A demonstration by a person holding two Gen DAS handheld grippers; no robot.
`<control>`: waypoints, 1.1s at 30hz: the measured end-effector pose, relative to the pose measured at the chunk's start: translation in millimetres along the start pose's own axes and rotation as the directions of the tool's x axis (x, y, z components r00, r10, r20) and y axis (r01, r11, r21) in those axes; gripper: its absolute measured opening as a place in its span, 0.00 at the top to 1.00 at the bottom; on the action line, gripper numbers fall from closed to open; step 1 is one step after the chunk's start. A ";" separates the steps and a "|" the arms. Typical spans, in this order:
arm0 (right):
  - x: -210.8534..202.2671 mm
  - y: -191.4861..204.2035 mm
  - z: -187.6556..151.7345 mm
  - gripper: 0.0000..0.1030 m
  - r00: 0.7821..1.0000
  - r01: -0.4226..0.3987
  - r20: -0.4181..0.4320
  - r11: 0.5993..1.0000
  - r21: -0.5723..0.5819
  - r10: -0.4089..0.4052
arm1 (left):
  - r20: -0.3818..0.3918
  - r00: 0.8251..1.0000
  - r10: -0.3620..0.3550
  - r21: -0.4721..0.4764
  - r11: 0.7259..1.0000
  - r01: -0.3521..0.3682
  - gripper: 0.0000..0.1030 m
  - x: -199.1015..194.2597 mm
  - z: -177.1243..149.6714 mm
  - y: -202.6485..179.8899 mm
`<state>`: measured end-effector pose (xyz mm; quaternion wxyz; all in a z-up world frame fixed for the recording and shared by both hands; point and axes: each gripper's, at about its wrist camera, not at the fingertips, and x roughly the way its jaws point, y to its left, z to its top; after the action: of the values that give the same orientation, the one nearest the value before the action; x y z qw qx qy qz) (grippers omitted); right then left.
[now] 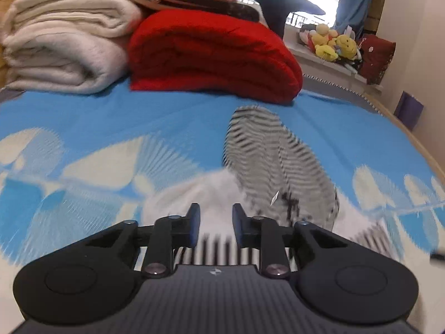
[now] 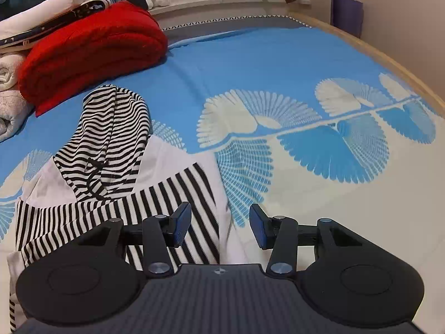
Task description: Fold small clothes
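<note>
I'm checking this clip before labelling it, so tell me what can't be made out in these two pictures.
- Left wrist view: the striped garment is smeared by motion blur, so its folds are unreadable.
- Left wrist view: whether the left tongs pinch cloth; blur hides it.
- Right wrist view: the garment's near edge is hidden under the right tongs body.
- Both views: the pile behind the red blanket is cut off by the frame.

- A bedroom in a home: a wide bed spread with a bright blue cover printed with cream fan-leaf shapes [image 2: 278, 64] fills both views.
- At the bed's far left corner sits a folded, fuzzy red blanket [image 1: 214, 55], touching a stack of folded cream blankets [image 1: 64, 47].
- Beyond the bed's far edge, a white window ledge [image 1: 328, 64] carries yellow plush toys [image 1: 333, 45].
- A light blue curtain [image 1: 357, 0] hangs by the window.
- A pale wooden bed frame [image 2: 389, 61] rims the right edge, near a plain beige wall [image 2: 403, 14].
</note>
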<state>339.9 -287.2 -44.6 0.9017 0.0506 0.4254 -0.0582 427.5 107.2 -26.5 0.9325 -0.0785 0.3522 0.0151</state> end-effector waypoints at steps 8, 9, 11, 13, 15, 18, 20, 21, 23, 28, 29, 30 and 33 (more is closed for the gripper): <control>7.3 -1.0 3.8 0.67 0.999 -0.039 -0.026 0.999 0.004 0.039 | -0.043 0.999 -0.034 0.008 0.999 0.034 0.83 153.6 106.0 -37.1; 8.1 0.5 3.5 0.67 0.999 -0.038 -0.027 0.999 -0.003 0.038 | -0.040 0.999 -0.034 0.005 0.999 0.034 0.83 170.1 115.7 -39.9; 11.3 2.0 2.8 0.67 0.999 -0.037 -0.034 0.999 -0.006 0.037 | -0.035 0.999 -0.036 0.000 0.999 0.036 0.79 204.4 134.9 -48.8; 16.3 2.6 1.9 0.68 0.998 -0.033 -0.050 0.999 -0.002 0.033 | -0.029 0.999 -0.022 0.001 1.000 0.022 0.65 236.9 152.1 -58.0; 20.7 2.8 1.1 0.67 0.998 -0.030 -0.064 1.000 0.004 0.030 | -0.002 1.000 -0.004 0.011 1.000 0.005 0.46 261.8 164.5 -63.2; 24.0 3.1 1.7 0.67 0.998 -0.021 -0.066 1.000 -0.001 0.021 | -0.012 0.999 0.031 -0.023 0.999 -0.031 0.27 299.0 176.6 -66.3; 26.5 2.9 1.3 0.67 0.997 -0.021 -0.069 1.000 -0.006 0.020 | -0.047 0.996 0.070 -0.034 0.997 -0.071 0.28 321.3 179.8 -68.6; 28.0 2.4 0.5 0.67 0.997 -0.019 -0.075 1.000 -0.009 0.018 | -0.060 0.995 0.078 -0.032 0.996 -0.080 0.29 329.6 179.6 -69.4; 31.7 0.3 -1.4 0.67 0.996 -0.011 -0.088 1.000 -0.010 0.010 | -0.081 0.993 0.087 -0.003 0.996 -0.088 0.53 341.7 178.1 -72.5; 30.2 -6.3 -2.2 0.67 0.996 -0.007 -0.091 1.000 0.010 0.008 | -0.072 0.997 0.026 0.117 0.993 -0.017 0.97 324.8 176.6 -77.4; 28.2 -7.5 -1.5 0.67 0.996 -0.010 -0.087 1.000 0.014 0.011 | -0.054 0.999 0.002 0.111 0.994 0.004 0.97 310.4 176.2 -76.4; 25.9 -9.0 -0.1 0.67 0.997 -0.012 -0.079 1.000 0.019 0.014 | -0.041 0.999 -0.030 0.116 0.993 0.034 0.97 295.0 174.8 -76.4; 16.0 -16.3 5.0 0.67 0.998 -0.022 -0.053 0.998 0.060 0.025 | -0.017 0.992 -0.125 0.223 0.967 0.125 0.97 228.9 159.0 -85.1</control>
<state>351.3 -305.0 -54.5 0.8887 0.0838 0.4468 -0.0588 710.6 42.0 -48.2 0.9341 0.0051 0.3471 -0.0835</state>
